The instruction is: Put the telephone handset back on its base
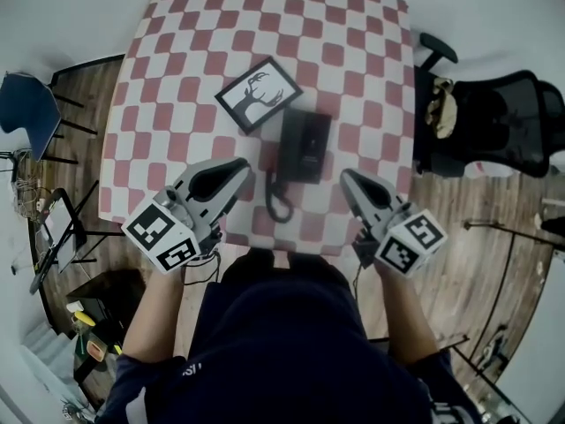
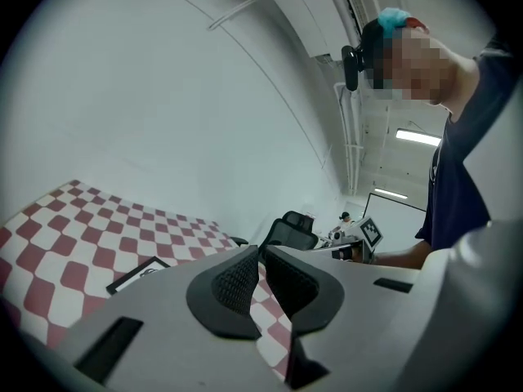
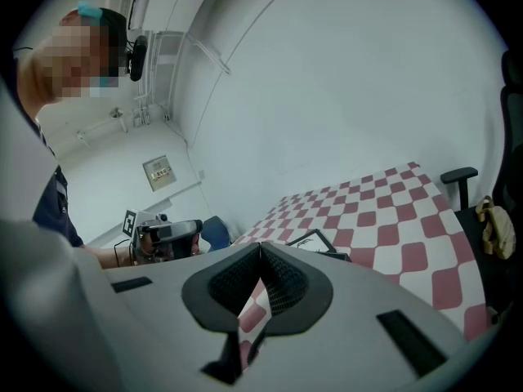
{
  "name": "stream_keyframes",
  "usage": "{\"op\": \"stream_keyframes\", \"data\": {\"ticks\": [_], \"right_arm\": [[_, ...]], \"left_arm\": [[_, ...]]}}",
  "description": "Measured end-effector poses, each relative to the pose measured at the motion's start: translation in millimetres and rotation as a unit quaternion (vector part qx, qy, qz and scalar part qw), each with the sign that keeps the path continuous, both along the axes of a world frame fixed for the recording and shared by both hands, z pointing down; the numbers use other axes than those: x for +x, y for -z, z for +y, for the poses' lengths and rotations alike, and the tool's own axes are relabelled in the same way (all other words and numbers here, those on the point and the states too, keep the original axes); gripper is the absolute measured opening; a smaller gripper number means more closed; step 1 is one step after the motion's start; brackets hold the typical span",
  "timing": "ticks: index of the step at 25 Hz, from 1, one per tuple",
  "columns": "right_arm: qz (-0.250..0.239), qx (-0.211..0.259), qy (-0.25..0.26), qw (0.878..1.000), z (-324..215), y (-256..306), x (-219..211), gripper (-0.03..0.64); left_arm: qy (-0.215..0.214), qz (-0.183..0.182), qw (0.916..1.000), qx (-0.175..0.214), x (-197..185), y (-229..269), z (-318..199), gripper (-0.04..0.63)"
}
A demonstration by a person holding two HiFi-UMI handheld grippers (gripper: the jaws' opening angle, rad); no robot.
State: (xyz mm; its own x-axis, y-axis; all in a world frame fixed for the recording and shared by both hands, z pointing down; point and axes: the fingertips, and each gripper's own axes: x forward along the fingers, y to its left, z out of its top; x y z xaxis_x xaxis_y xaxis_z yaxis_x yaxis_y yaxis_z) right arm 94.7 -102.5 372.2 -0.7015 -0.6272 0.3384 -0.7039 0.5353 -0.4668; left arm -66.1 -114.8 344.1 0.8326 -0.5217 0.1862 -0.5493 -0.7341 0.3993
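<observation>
Checkered table [image 1: 357, 38]: covered with a red-and-white cloth and seen from steeply above.

Telephone [image 1: 305, 145]: black, standing near the middle of the table towards the person's edge. The handset [image 1: 290, 140] lies along the left side of the base, seated on it as far as the head view shows. The coiled cord [image 1: 277, 198] loops from the near end of the unit onto the cloth.

Picture frame [image 1: 259, 94]: black-edged, holding a dark tree-like print. It lies flat just beyond the telephone, to its left and set at an angle. It is apart from the telephone.

Left gripper [image 1: 240, 168]: held over the near edge of the table, to the left of the telephone and clear of it. Its own view shows the dark pads drawn together, with the tips all but meeting. Only a thin wedge of cloth shows behind them, and nothing lies between them.

Right gripper [image 1: 347, 177]: held to the right of the telephone, also clear of it. Its jaws are pressed together at the tips and are empty.

Both grippers point across the table, roughly level and tipped slightly down. Each gripper's view shows the other one, with its marker cube, held in the person's hand.

Office chair [image 1: 499, 117]: black, standing off the right side of the table on the wooden floor. A pale beige item on it is too small to identify.
</observation>
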Motion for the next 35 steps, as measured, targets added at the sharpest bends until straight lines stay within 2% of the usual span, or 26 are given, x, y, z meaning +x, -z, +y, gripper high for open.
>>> {"op": "stream_keyframes", "data": {"ticks": [11,35], "right_arm": [[0.001,0.028,-0.002,1.0,16.1,20.7,-5.9,0.017],[0.007,0.062,0.018,0.998,31.7,40.0,-29.9,0.017]], "left_arm": [[0.007,-0.023,0.9995,0.022,0.8,11.5,29.6,0.038],[0.009,-0.016,0.9995,0.026,9.0,19.2,42.6,0.037]]}}
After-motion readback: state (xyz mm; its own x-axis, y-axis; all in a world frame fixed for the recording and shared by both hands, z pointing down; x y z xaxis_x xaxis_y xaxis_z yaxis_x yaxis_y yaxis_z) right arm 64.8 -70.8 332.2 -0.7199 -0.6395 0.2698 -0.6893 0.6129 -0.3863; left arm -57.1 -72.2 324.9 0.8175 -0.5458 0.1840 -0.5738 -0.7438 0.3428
